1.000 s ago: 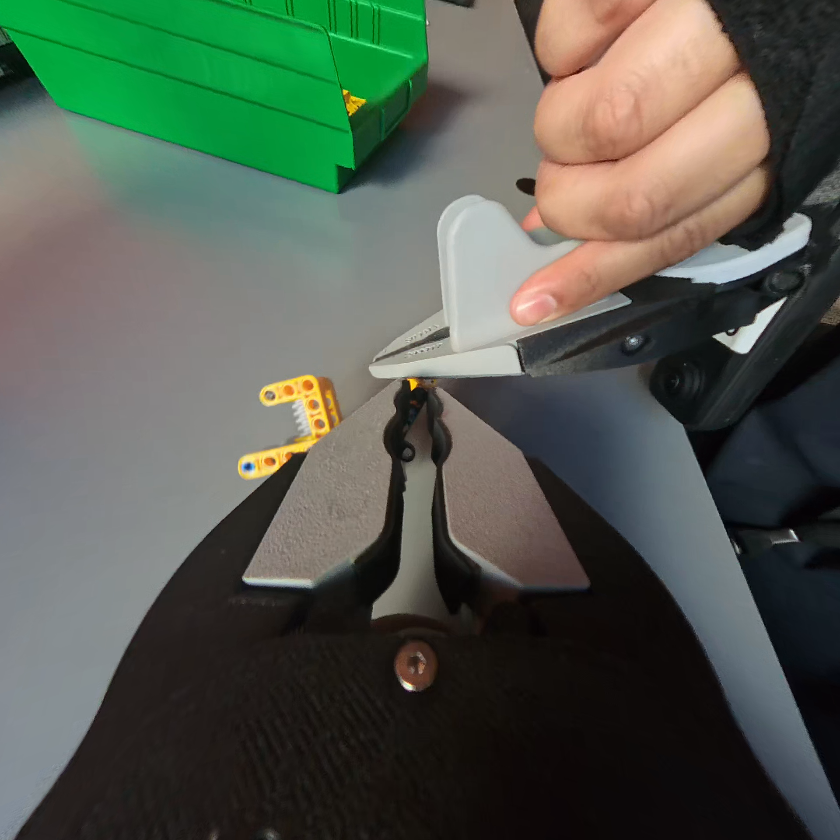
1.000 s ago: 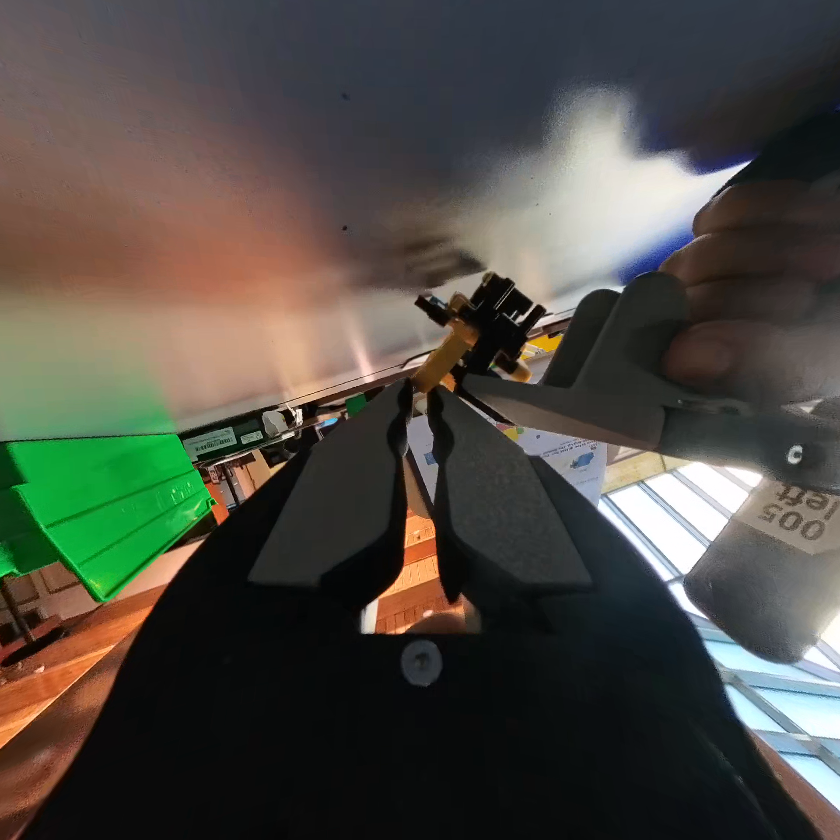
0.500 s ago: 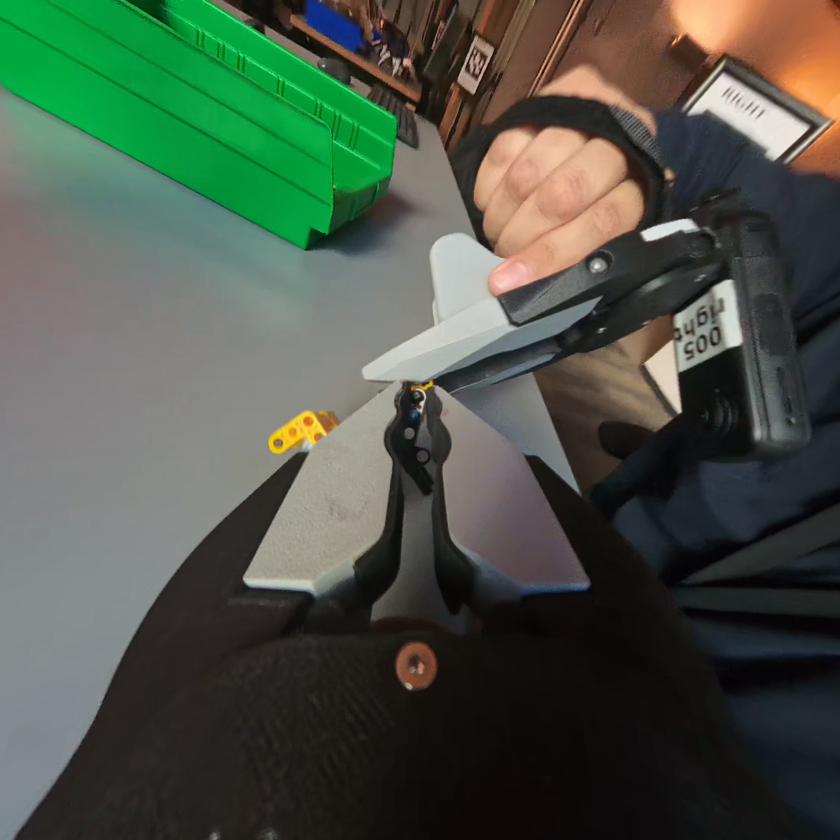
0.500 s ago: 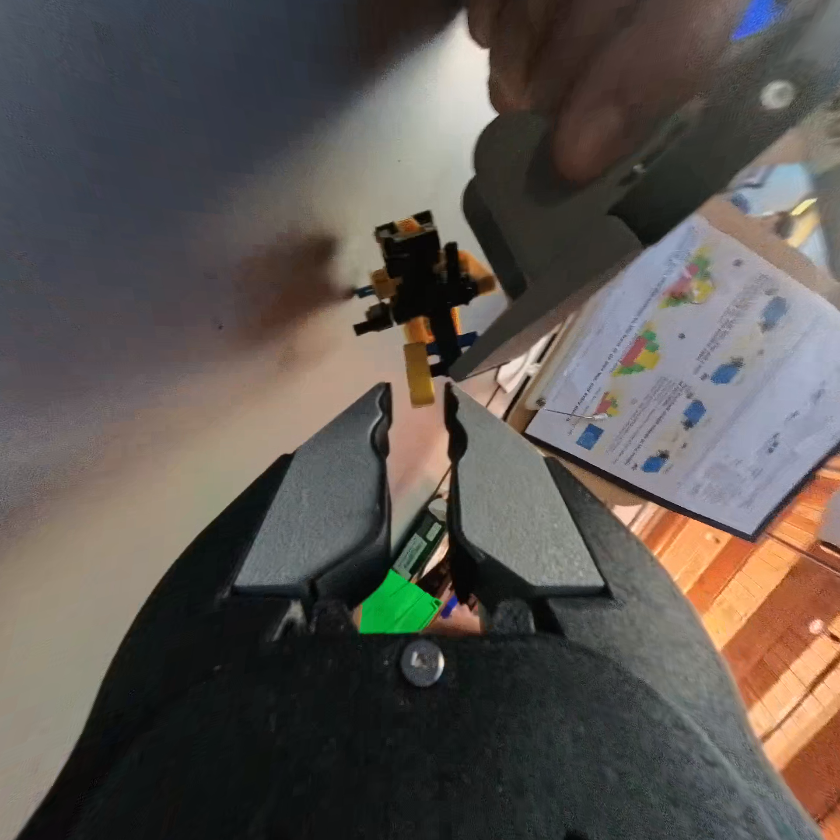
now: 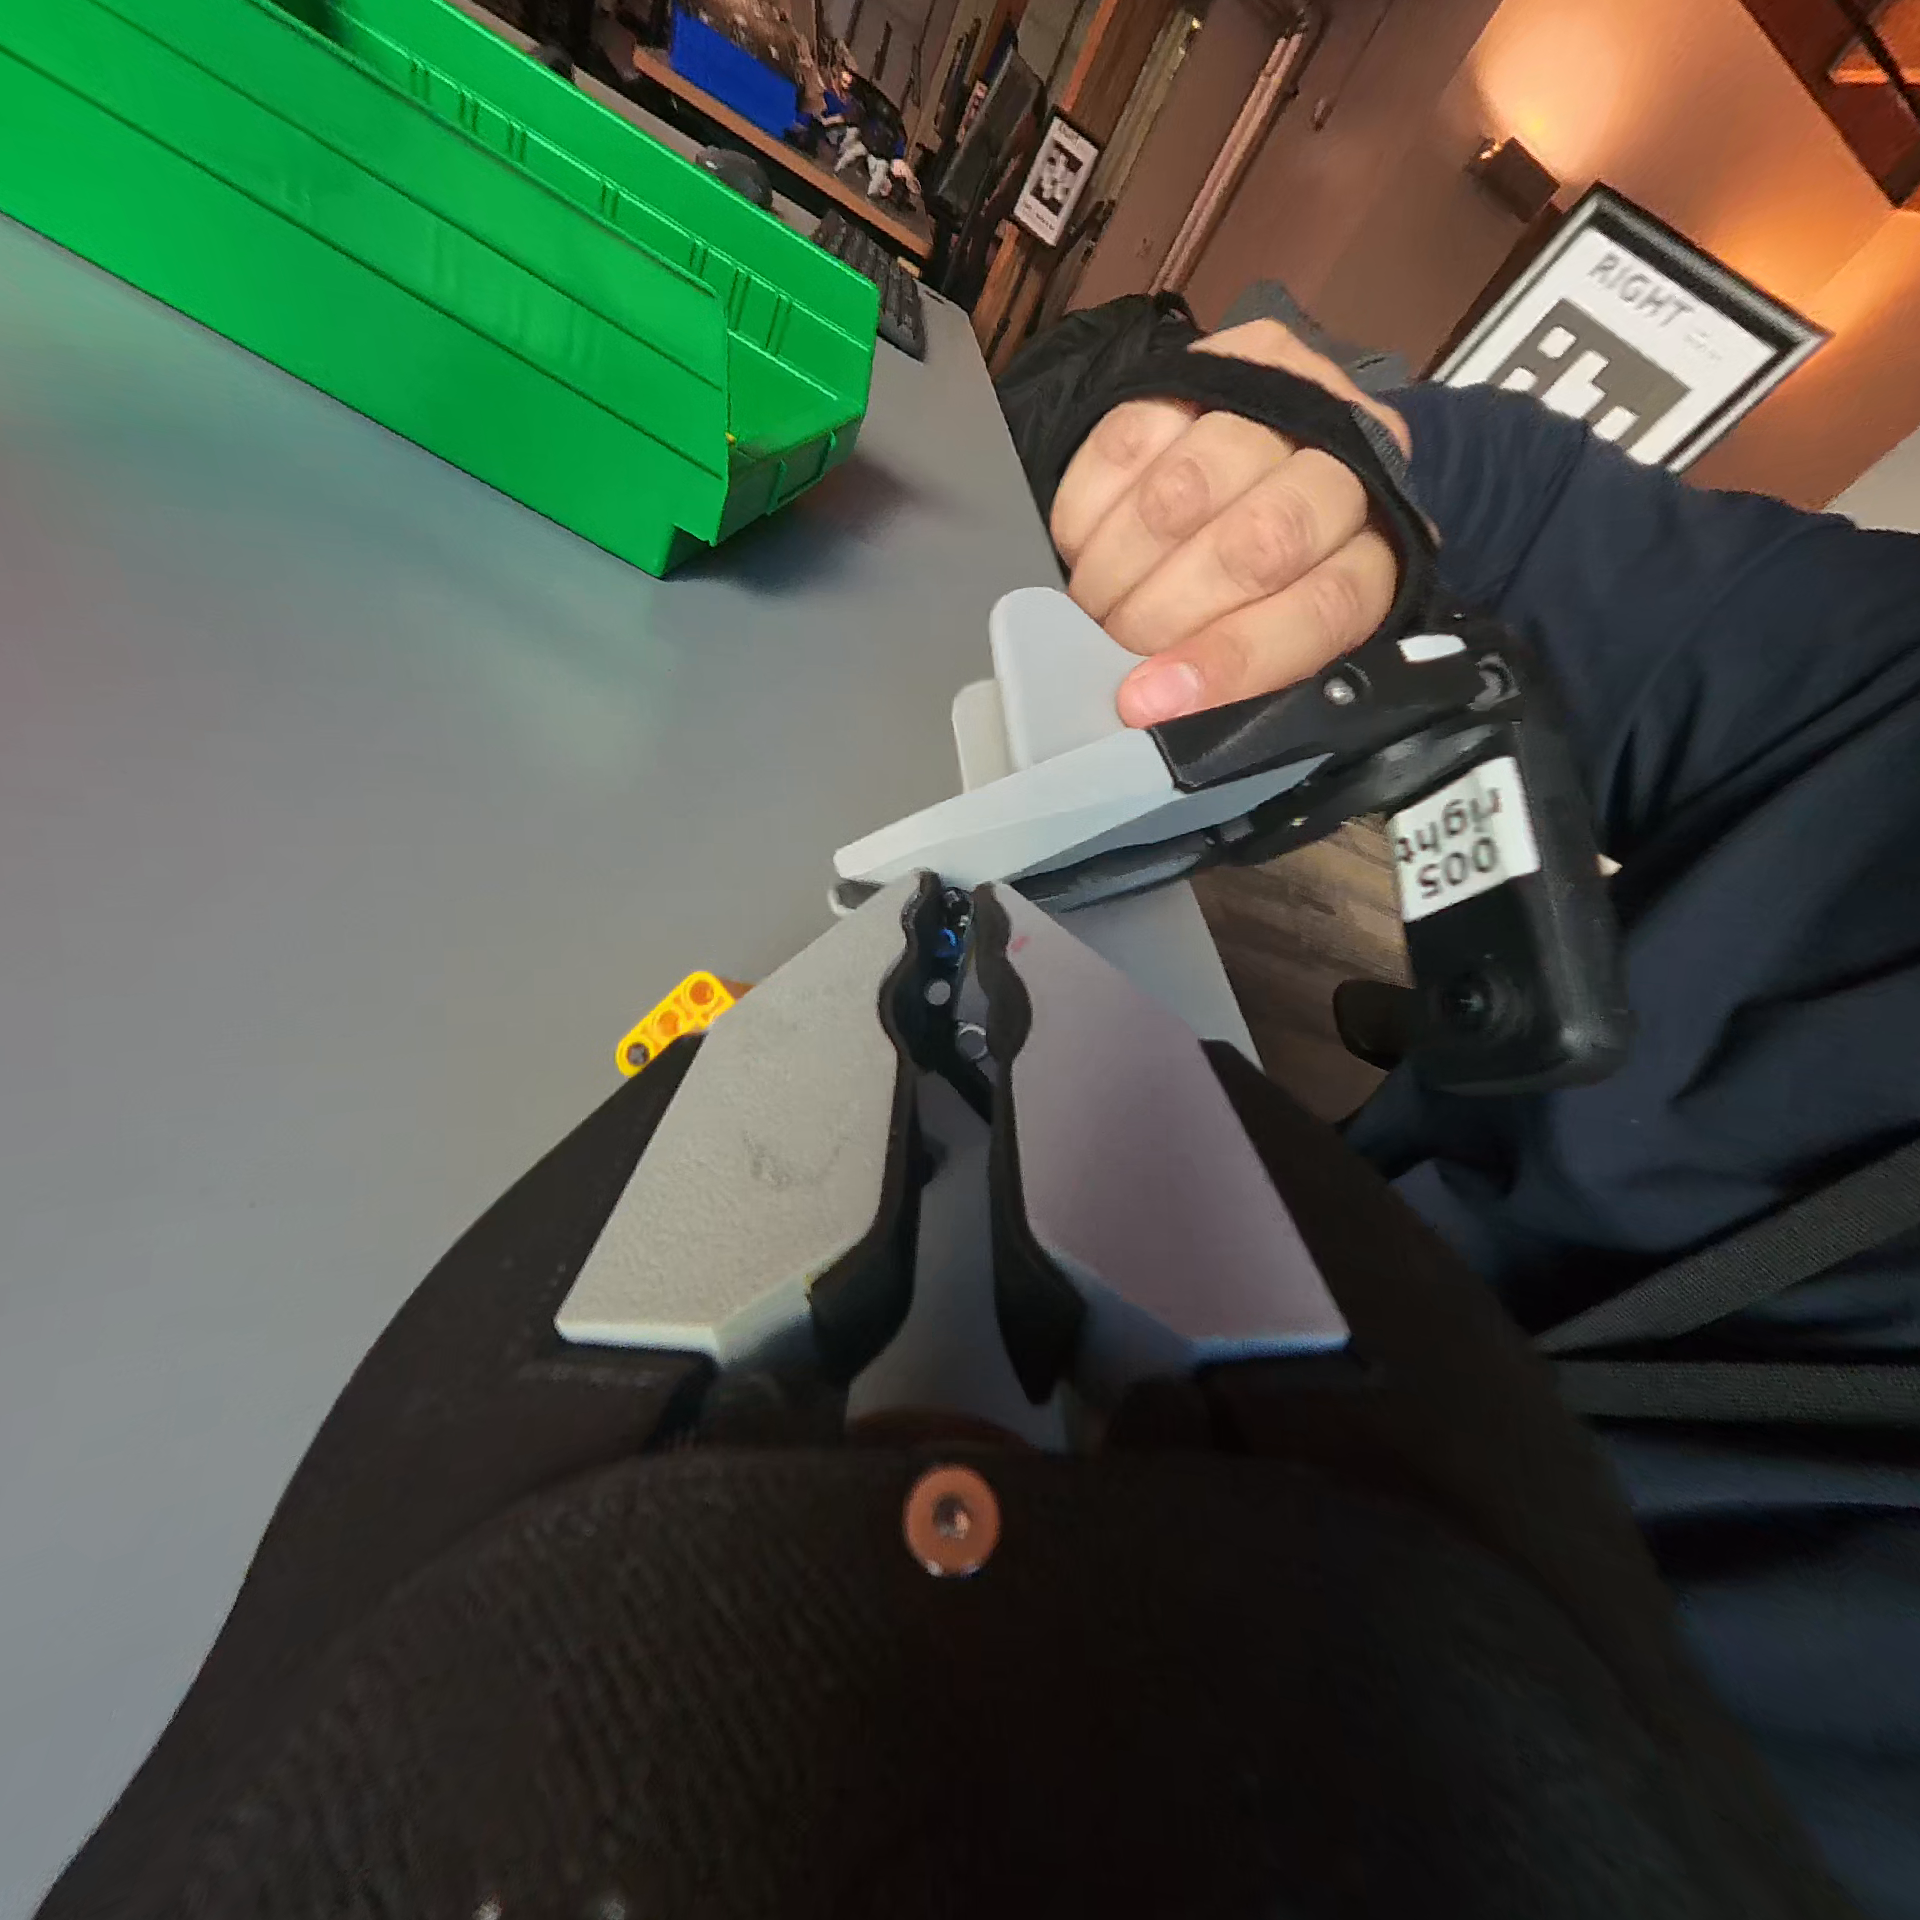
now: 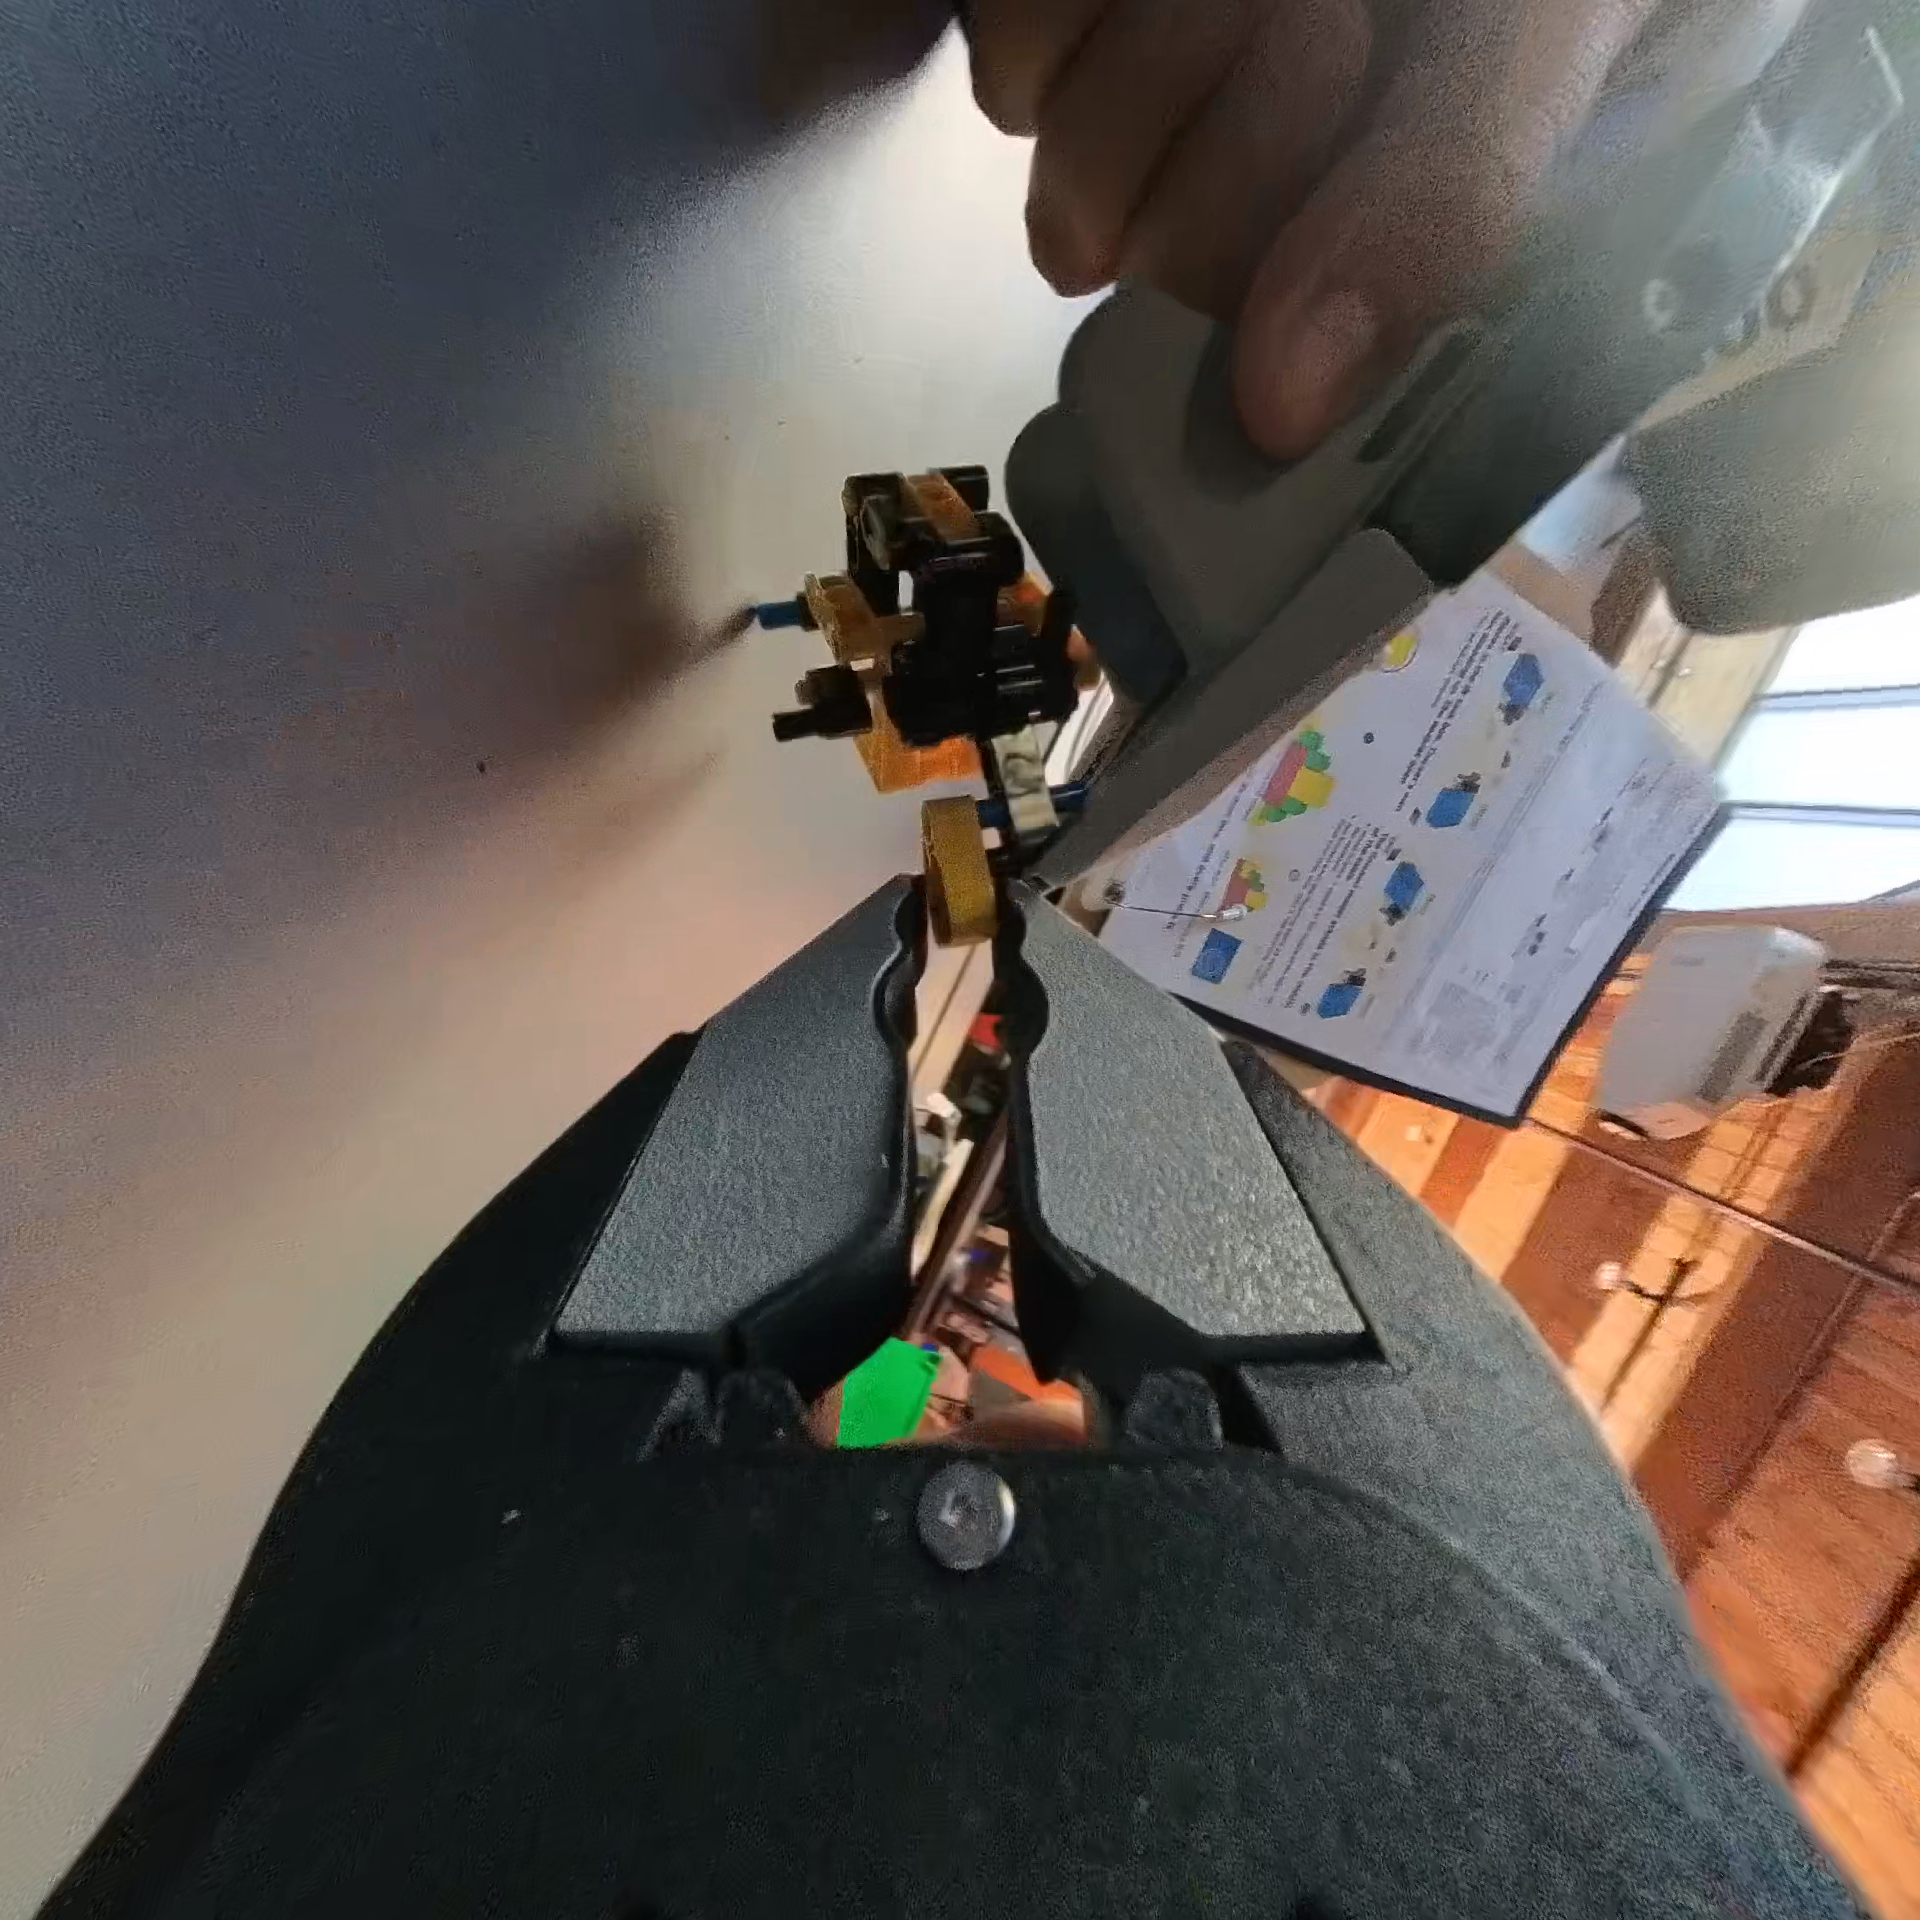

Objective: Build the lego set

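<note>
Now the right gripper (image 6: 961, 914) has its dark textured fingers (image 6: 1164, 1164) pinched on the yellow beam end (image 6: 956, 883) of the small black-and-yellow lego assembly (image 6: 925, 644); half a second ago those fingers stood apart just short of that beam, not touching it. The assembly is held up off the grey tabletop (image 6: 312, 727), with its blue pins poking out to either side. From the other side the left gripper (image 5: 951, 914) grips the same assembly, its grey fingers (image 5: 779, 1122) nearly together on a black part with a blue pin between the tips, as in the earlier left wrist frame. In the left wrist view the right gripper's pale grey fingers cross just above the left tips, and the person's right hand (image 5: 1216, 540), in a black fingerless glove, wraps its handle. In the right wrist view the left hand (image 6: 1299, 208) and its gripper loom blurred above the assembly. A loose yellow lego beam with holes (image 5: 675, 1018) lies on the table just left of the left gripper. Farther off stand long green plastic bins (image 5: 436, 270), and an open printed instruction booklet (image 6: 1455, 862) lies beyond the assembly.
</note>
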